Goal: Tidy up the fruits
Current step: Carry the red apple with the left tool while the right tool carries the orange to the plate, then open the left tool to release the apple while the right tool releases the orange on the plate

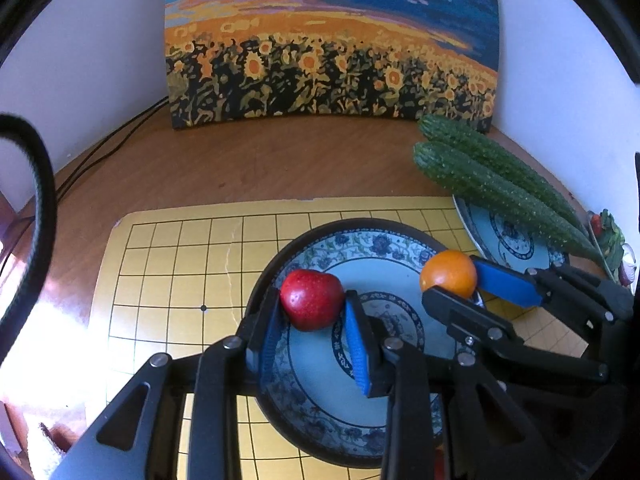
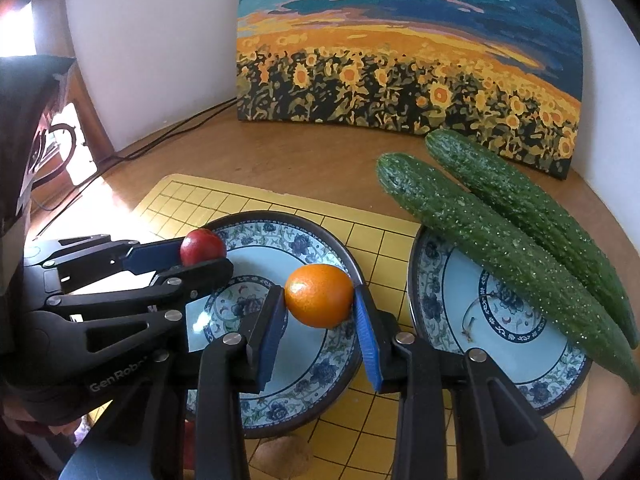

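A sunflower painting (image 1: 332, 40) leans on the wall at the table's (image 1: 248, 160) back edge. Black cables (image 1: 108, 146) run along its back left corner.

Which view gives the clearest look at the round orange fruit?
The right wrist view: the round orange fruit sits centred, unobstructed, between the blue pads of the right gripper. In the left wrist view the fruit is smaller, off to the right, its lower part hidden by a gripper finger.
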Motion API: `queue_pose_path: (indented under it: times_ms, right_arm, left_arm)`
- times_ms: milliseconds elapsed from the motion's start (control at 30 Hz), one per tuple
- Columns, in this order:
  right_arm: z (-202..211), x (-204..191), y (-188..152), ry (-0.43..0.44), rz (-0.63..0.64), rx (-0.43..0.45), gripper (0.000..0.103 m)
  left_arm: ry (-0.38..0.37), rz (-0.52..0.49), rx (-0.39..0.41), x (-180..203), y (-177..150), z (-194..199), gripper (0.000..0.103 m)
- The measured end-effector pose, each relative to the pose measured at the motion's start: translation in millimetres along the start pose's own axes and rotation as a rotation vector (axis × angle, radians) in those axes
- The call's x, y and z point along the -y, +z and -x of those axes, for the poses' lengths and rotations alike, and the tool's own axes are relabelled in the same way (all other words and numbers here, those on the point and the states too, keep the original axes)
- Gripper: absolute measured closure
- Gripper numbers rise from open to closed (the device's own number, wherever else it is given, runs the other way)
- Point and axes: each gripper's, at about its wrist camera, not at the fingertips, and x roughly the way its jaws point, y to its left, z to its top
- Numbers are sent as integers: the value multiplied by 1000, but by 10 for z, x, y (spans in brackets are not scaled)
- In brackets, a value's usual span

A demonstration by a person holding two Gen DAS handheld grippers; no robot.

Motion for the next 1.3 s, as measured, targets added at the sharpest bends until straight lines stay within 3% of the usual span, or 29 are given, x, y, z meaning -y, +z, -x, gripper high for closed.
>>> queue_pose_path:
  times_ms: [200, 333, 467, 1300]
  right_arm:
    - [10, 9, 11, 5, -15, -6, 65]
    - [75, 31, 41, -16, -21, 7, 55]
    - [160, 58, 64, -9, -30, 16, 53]
    - [642, -33, -268, -5, -66, 46, 51]
  left_arm:
    - [-15, 22, -19, -20, 1, 19, 70]
    - [-21, 28, -16, -40, -2, 64, 67]
    - [-22, 27, -7, -38, -13, 126, 63]
    - [-45, 12, 16, 62, -268, 744, 60]
